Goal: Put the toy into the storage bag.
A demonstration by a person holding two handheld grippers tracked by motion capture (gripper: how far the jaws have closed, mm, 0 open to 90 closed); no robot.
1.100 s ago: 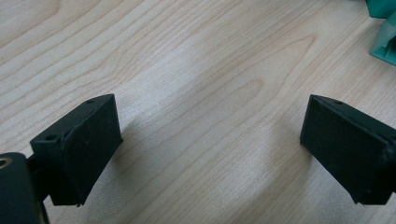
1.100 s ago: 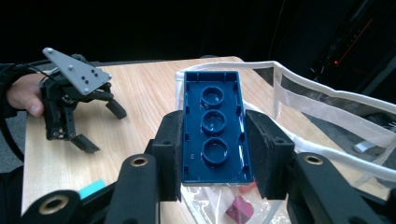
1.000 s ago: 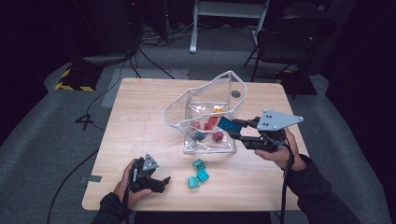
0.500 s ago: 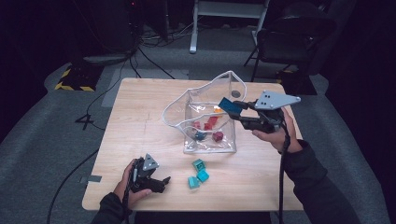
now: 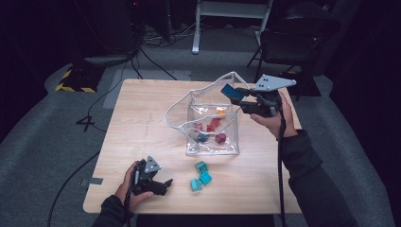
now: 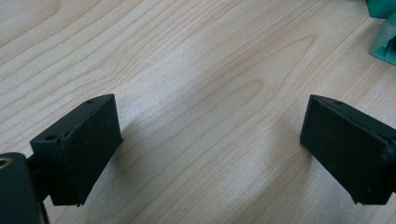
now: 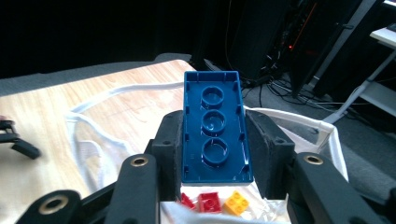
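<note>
Holding: your right gripper [image 5: 235,93] has a blue brick [image 7: 215,133] pinched between its jaws, hollow underside up, with three round tubes showing in the right gripper view.
Where the brick is: up in the air over the far right edge of the clear bag [image 5: 208,124], right above its open rim. In the high view it's the small blue bit [image 5: 230,91] at the tip of the gripper.
Right jaws: narrow, both pads pressed flat against the brick's long sides.
Your right hand [image 5: 269,120]: wrapped around the gripper body, just past the bag's right side, sleeve trailing back toward you.
Bag contents: a few small bricks sitting at the bottom: red ones [image 5: 213,124], an orange one [image 5: 220,111], a dark teal one [image 5: 202,137]. In the right gripper view you can see red and orange ones [image 7: 236,203] right under the blue brick.
Left gripper [image 5: 161,184]: resting low on the table [image 5: 142,118] near your front left corner, well apart from the bag.
Left jaws: spread wide, nothing between them but bare wood in the left gripper view.
Loose bits: three teal bricks [image 5: 200,176] on the table in front of the bag, just to the right of your left gripper. A corner of one [image 6: 385,37] pokes into the left gripper view.
</note>
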